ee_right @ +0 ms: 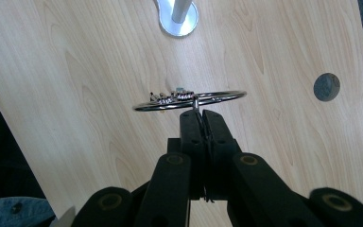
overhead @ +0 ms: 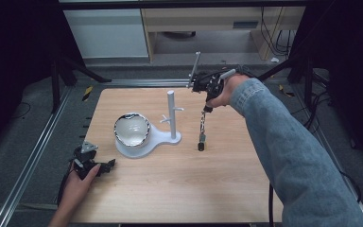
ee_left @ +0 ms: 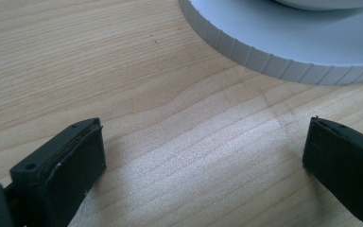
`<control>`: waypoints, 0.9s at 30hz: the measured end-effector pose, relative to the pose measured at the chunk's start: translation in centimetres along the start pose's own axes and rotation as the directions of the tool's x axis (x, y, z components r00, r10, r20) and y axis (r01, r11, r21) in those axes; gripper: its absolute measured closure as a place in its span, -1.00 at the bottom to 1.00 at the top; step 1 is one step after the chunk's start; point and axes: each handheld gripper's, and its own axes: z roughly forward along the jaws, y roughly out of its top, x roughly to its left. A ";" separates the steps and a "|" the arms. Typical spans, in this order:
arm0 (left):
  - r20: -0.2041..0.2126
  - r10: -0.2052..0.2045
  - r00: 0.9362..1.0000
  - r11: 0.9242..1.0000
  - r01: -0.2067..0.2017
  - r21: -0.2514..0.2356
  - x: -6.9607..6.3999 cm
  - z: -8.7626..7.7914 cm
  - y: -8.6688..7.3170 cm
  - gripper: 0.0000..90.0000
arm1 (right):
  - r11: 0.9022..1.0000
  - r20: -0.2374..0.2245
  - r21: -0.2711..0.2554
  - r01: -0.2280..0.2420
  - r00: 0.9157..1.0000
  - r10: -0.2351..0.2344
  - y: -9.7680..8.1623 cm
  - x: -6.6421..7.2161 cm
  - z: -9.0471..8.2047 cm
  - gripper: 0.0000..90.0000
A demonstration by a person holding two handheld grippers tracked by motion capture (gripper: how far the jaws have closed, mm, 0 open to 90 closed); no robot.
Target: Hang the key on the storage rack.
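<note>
Wooden table (overhead: 179, 184): one bracelet (ee_right: 189, 100) pinched in right tongs (ee_right: 199, 112)

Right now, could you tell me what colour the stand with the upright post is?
The stand is plain white, seen best in the high view.

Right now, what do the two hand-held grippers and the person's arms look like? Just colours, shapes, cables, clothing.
Both are black. The left hand-held gripper carries a grey three-cornered plate on top, a dark cable trails from it, and its jaws are flat rectangular blocks with pads. The right hand-held gripper has hinged black linkage arms with round pivot pins. The right arm wears a blue denim sleeve; the left forearm has no sleeve.
</note>
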 end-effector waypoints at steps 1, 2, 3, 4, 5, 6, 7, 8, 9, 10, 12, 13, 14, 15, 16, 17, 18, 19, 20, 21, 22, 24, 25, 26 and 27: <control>0.000 0.000 1.000 1.000 0.000 0.000 0.0 0.0 0.0 -1.00 | 1.000 0.000 0.001 -0.002 1.000 0.002 0.1 0.0 0.0 0.96; 0.000 0.000 1.000 1.000 0.000 0.000 0.0 0.0 0.0 -1.00 | 1.000 0.000 0.001 -0.002 1.000 0.002 0.1 0.0 0.0 0.96; 0.000 0.000 1.000 1.000 0.000 0.000 0.0 0.0 0.0 -1.00 | 1.000 0.001 0.000 0.005 1.000 -0.005 0.3 0.0 -0.1 0.96; 0.000 0.000 1.000 1.000 0.000 0.000 0.0 0.0 0.0 -1.00 | 1.000 0.001 0.002 -0.001 1.000 0.001 0.3 0.1 -0.2 0.96; 0.000 0.000 1.000 1.000 0.000 0.000 0.0 0.0 0.0 -1.00 | 1.000 0.001 0.002 -0.001 1.000 0.001 0.3 0.1 -0.2 0.96; 0.000 0.000 1.000 1.000 0.000 0.000 0.0 0.0 0.0 -1.00 | 1.000 0.000 0.000 0.004 1.000 -0.004 0.4 0.0 -0.2 0.96; 0.000 0.000 1.000 1.000 0.000 0.000 0.0 0.0 0.0 -1.00 | 1.000 0.000 0.007 0.008 1.000 -0.008 0.5 0.1 -0.3 0.96; 0.000 0.000 1.000 1.000 0.000 0.000 0.0 0.0 0.0 -1.00 | 1.000 -0.002 0.010 0.004 1.000 -0.004 0.6 0.1 -0.3 0.96; 0.000 0.000 1.000 1.000 0.000 0.000 0.0 0.0 0.0 -1.00 | 1.000 -0.002 0.013 0.008 1.000 -0.008 0.7 0.0 -0.3 0.96; 0.000 0.000 1.000 1.000 0.000 0.000 0.0 0.0 0.0 -1.00 | 1.000 -0.001 0.015 0.009 1.000 -0.009 0.8 0.0 -0.4 0.96; 0.000 0.000 1.000 1.000 0.000 0.000 0.0 0.0 0.0 -1.00 | 1.000 -0.001 0.018 0.009 1.000 -0.009 1.1 0.0 -0.5 0.96; 0.000 0.000 1.000 1.000 0.000 0.000 0.0 0.0 0.0 -1.00 | 1.000 -0.001 0.018 0.009 1.000 -0.009 1.1 0.0 -0.5 0.96; 0.000 0.000 1.000 1.000 0.000 0.000 0.0 0.0 0.0 -1.00 | 1.000 -0.001 0.019 0.011 1.000 -0.011 1.2 0.0 -0.6 0.96; 0.000 0.000 1.000 1.000 0.000 0.000 0.0 0.0 0.0 -1.00 | 1.000 0.000 0.021 0.013 1.000 -0.013 1.3 0.0 -0.6 0.96; 0.000 0.000 1.000 1.000 0.000 0.000 0.0 0.0 0.0 -1.00 | 1.000 -0.001 0.022 0.014 1.000 -0.014 1.4 0.0 -0.7 0.96; 0.000 0.000 1.000 1.000 0.000 0.000 0.0 0.0 0.0 -1.00 | 1.000 -0.003 0.022 0.015 1.000 -0.015 1.5 0.0 -0.7 0.96; 0.000 0.000 1.000 1.000 0.000 0.000 0.0 0.0 0.0 -1.00 | 1.000 -0.004 0.025 0.015 1.000 -0.015 1.6 0.0 -0.7 0.96; -0.001 0.000 1.000 1.000 0.000 0.002 0.0 0.0 0.0 -1.00 | 1.000 -0.004 0.026 0.018 1.000 -0.017 1.7 0.0 -0.8 0.96; -0.001 0.000 1.000 1.000 0.000 0.001 0.0 0.0 0.0 -1.00 | 0.999 -0.004 0.028 0.020 1.000 -0.020 1.8 0.1 -0.8 0.96; -0.001 0.000 1.000 1.000 0.000 0.001 0.0 0.0 0.0 -1.00 | 0.999 -0.004 0.028 0.022 1.000 -0.022 2.0 0.1 -0.8 0.96; -0.001 0.000 1.000 1.000 0.000 0.001 0.0 0.0 0.0 -1.00 | 0.999 -0.004 0.028 0.022 1.000 -0.022 2.0 0.1 -0.8 0.96; -0.001 0.000 1.000 1.000 0.000 0.002 0.0 0.0 0.0 -1.00 | 0.999 -0.004 0.024 0.025 1.000 -0.025 2.3 0.1 -0.9 0.96; -0.001 0.000 1.000 1.000 0.000 0.002 0.0 0.0 0.0 -1.00 | 0.999 -0.004 0.024 0.026 1.000 -0.026 2.3 0.1 -0.9 0.96; -0.001 0.000 1.000 1.000 0.000 0.002 0.0 0.0 0.0 -1.00 | 0.999 -0.003 0.021 0.025 1.000 -0.025 2.4 0.1 -0.9 0.96; -0.001 0.000 1.000 1.000 0.000 0.002 0.0 0.0 0.0 -1.00 | 0.999 -0.003 0.018 0.027 1.000 -0.027 2.5 0.1 -0.9 0.96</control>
